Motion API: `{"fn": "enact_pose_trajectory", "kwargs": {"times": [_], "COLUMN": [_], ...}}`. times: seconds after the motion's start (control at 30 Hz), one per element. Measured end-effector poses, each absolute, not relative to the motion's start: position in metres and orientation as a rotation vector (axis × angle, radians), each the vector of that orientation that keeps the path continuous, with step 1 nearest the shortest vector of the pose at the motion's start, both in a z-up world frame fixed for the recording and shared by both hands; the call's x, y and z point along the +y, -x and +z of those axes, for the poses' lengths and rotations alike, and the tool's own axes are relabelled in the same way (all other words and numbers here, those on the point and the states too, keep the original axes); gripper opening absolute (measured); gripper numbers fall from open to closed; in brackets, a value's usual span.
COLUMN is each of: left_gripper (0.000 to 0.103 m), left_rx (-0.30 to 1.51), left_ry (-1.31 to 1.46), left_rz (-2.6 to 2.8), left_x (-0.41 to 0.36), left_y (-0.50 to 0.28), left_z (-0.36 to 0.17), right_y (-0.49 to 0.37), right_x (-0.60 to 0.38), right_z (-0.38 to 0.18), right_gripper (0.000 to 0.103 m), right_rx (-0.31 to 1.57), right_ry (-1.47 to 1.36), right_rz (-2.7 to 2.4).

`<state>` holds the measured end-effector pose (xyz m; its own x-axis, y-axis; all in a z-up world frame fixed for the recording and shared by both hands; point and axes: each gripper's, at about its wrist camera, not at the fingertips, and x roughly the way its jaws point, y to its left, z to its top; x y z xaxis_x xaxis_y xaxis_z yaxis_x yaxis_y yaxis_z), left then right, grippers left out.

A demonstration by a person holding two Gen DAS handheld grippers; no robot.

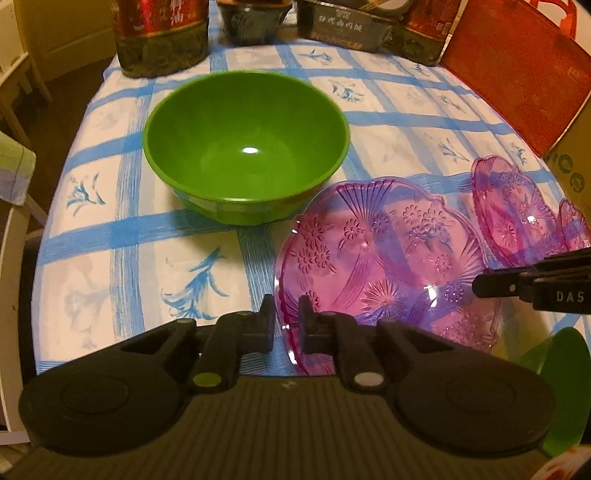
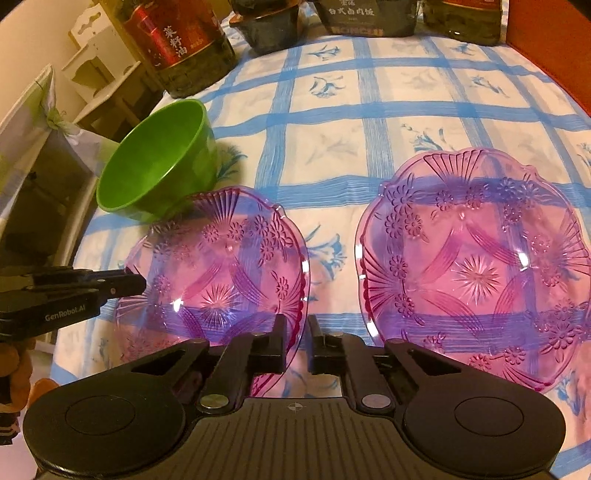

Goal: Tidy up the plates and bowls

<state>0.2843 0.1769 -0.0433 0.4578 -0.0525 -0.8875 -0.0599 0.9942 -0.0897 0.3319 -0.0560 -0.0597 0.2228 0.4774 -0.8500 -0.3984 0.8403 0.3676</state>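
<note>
both grippers grasp the same pink plate, one at each side. in the left wrist view the left gripper (image 1: 287, 325) is clenched on the near left rim of the nearer pink plate (image 1: 384, 266), the rim running up between its two fingers. the right gripper (image 1: 480, 284) comes in from the right edge of that view, its tip over the plate's right side. in the right wrist view the right gripper (image 2: 296, 343) is clamped on the near right rim of that same plate (image 2: 218, 273), and the left gripper (image 2: 136, 284) reaches in from the left to the plate's left rim.

the plate lies on the surface (image 2: 332, 155), which wears a white cloth with a blue check and blue flower prints. a green bowl (image 1: 245, 147) stands upright just behind the plate's left side; in the right wrist view its base (image 2: 155, 162) looks to be right at the plate's far rim, though i cannot tell if they touch. a second pink plate (image 2: 476, 266) of the same cut-flower pattern lies just to the right of the held one, with a strip of cloth between them.

along the far edge of the surface stand a large oil bottle (image 2: 184, 48) with a red label, dark food packages (image 2: 369, 18) and another bottle (image 2: 465, 18). a red bag (image 1: 517, 70) leans at the right in the left wrist view.
</note>
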Motion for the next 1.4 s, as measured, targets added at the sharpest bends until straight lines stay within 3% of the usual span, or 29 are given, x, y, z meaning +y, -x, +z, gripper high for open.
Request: {"fn": "enact_pose_trajectory", "kwargs": {"times": [0.57,1.0,1.4], "left_gripper": [0.011,0.011,0.010], "left_rx": [1.009,1.050,1.084], "left_ry": [0.085,0.042,0.016], "left_rz": [-0.098,-0.205,-0.190], "left_x": [0.104,0.016,0.008], "left_y": [-0.311,-0.370,-0.386], "left_z": [0.015,-0.015,-0.038], "right_y": [-0.340,-0.369,-0.375], "right_x": [-0.136,-0.219,-0.223], "right_z": [-0.005,-0.025,-0.044], "right_gripper": [0.010,0.010,0.010], "right_rx": [1.096,1.107,1.105], "right_ry": [-0.137,-0.184,-0.158], "right_rz": [0.503,0.349,0.352]}}
